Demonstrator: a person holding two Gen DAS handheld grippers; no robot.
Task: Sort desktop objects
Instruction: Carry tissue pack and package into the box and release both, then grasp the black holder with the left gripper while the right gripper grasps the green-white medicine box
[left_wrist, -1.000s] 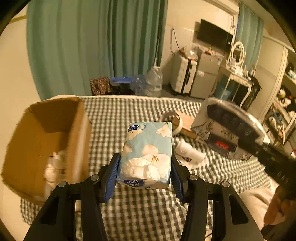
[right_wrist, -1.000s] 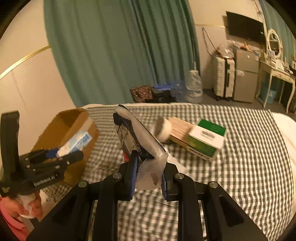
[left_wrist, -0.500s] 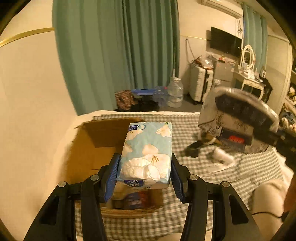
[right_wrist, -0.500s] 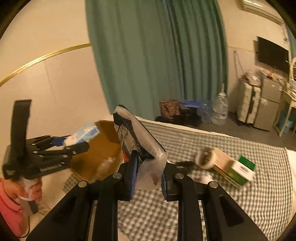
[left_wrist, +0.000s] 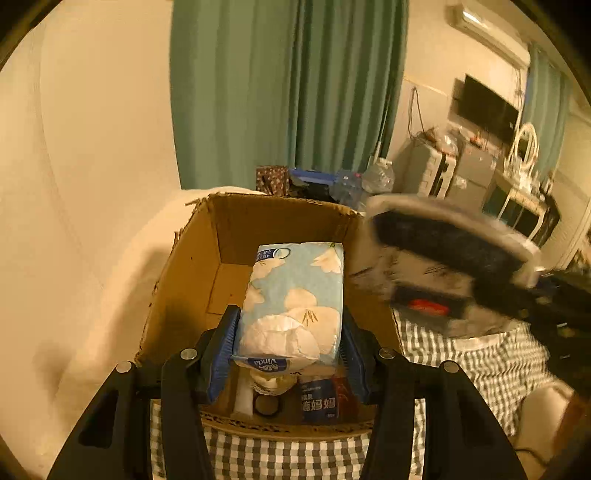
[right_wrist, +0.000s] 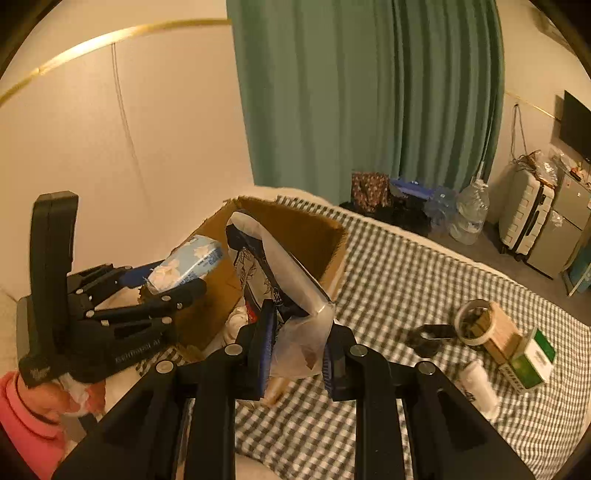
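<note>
Left wrist: left claw (left_wrist: 288, 347) clamps tissue pack (left_wrist: 295, 295) over box (left_wrist: 192, 266).

From my remote station I find the open brown cardboard box (right_wrist: 295, 236) at the left end of the grey checked cloth (right_wrist: 406, 266). A roll of pale tape (right_wrist: 471, 321), a wooden block (right_wrist: 502, 332) and a green-and-white carton (right_wrist: 532, 362) lie together at the right, well apart from the box.
</note>
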